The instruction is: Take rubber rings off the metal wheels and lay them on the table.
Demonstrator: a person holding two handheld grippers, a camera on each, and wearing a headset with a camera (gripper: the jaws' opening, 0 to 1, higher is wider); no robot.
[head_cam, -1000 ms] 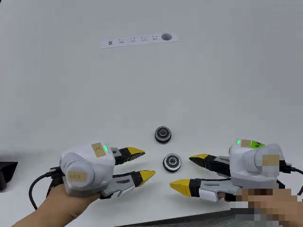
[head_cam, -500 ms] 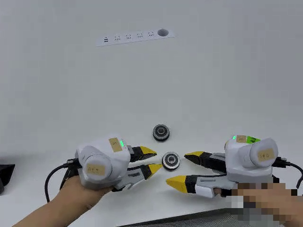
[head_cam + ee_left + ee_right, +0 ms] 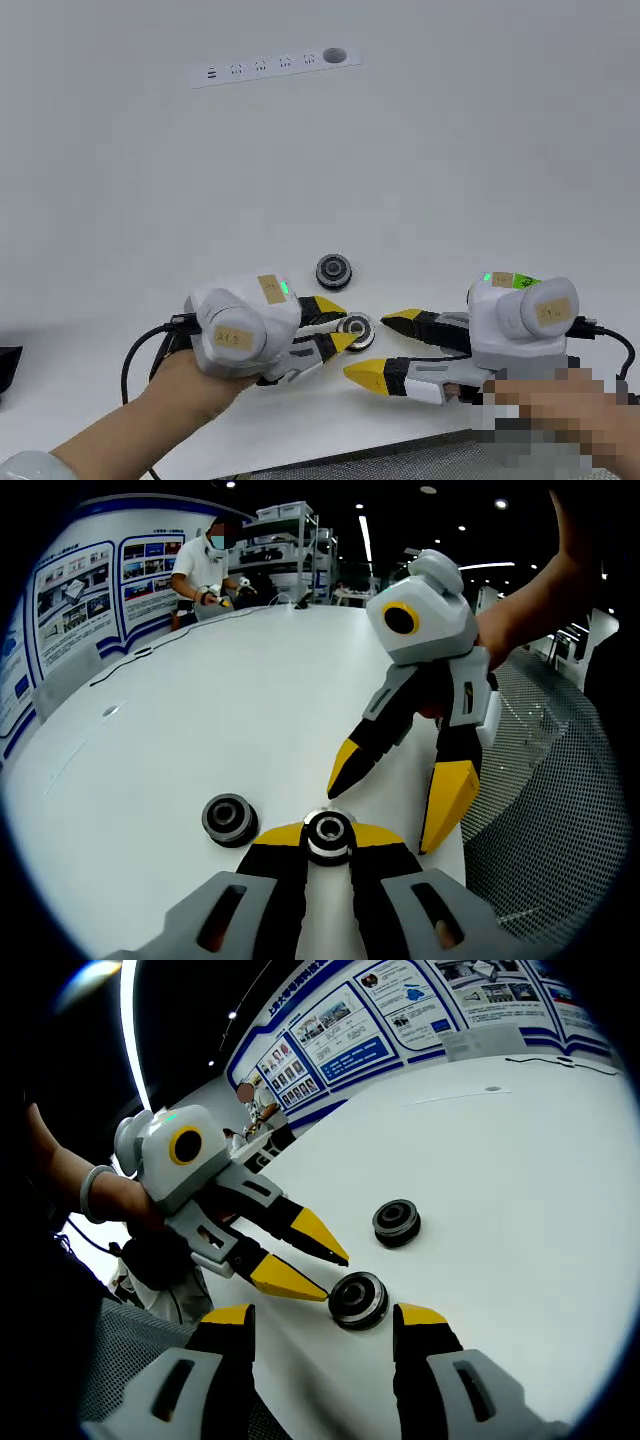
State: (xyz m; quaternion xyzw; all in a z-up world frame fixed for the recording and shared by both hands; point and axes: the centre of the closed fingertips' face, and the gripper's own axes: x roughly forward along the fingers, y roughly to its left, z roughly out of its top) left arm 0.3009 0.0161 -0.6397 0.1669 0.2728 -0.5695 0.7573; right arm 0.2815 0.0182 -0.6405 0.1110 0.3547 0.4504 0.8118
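Writing and labels: the tan stickers (image 3: 233, 338) on both gripper bodies carry handwritten marks, too small to read. The blue-bordered posters (image 3: 350, 1030) on the hall wall are likewise illegible. No brand can be made out on the white power strip (image 3: 275, 66).

Count: two wheels, two hand-held grippers, one power strip, all on or over the white bench (image 3: 480, 180).

Near wheel (image 3: 356, 329) – lies flat on the bench and is taken here as the reference. It has a black rubber ring (image 3: 337, 1303) around a bright metal hub. The far wheel (image 3: 334, 270) lies just beyond the near wheel, apart from it, with its own black ring in place.

Left hand-held gripper (image 3: 338, 323): its yellow-tipped jaws are spread only narrowly and reach the near wheel from the left. In its own view the tips flank the wheel on either side. In the right gripper view one tip meets the wheel's rim and the other stands just clear, so no firm pinch is seen. A green lamp is lit on its body.

Right hand-held gripper (image 3: 382, 346): its jaws are spread wide and hold nothing, to the right of the near wheel and just short of it. Its green lamp is also lit.

Power strip – well beyond the near wheel, at the far side of the bench. A person (image 3: 205, 565) stands far behind it in the hall.
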